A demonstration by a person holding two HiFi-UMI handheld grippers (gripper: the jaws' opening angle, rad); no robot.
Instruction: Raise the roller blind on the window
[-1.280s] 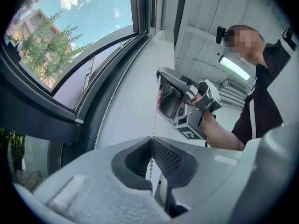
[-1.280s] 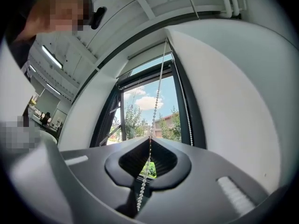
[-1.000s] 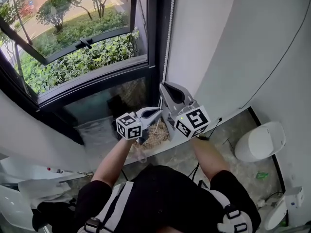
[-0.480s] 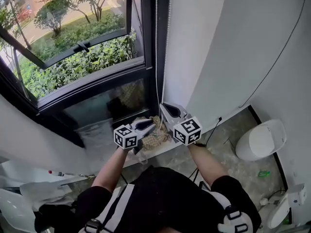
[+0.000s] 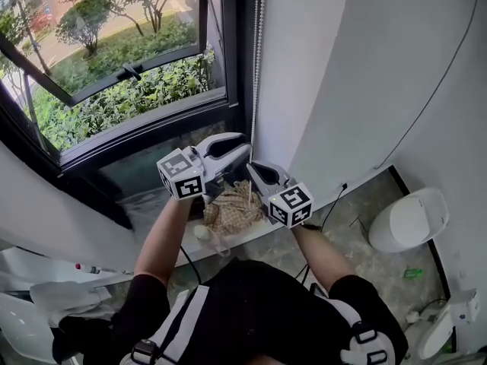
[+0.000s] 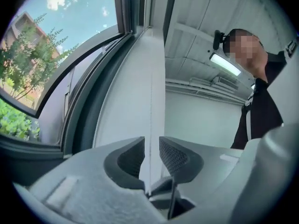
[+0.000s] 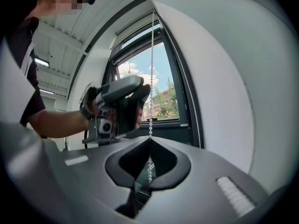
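Jaws of right gripper [image 7: 150,140] pinch bead chain [image 7: 151,69], unclear from head view.

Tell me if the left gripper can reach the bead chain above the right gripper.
Probably yes: the left gripper has just opened its jaws, and the bead chain runs between them, unobstructed; the right gripper holds it below.

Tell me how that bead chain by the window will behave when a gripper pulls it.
Probably floppy: below the closed jaws of the right gripper, the bead chain dangles loose, while above it runs taut. Likely light, being so thin. Its small round beads should catch in a grip rather than slide.
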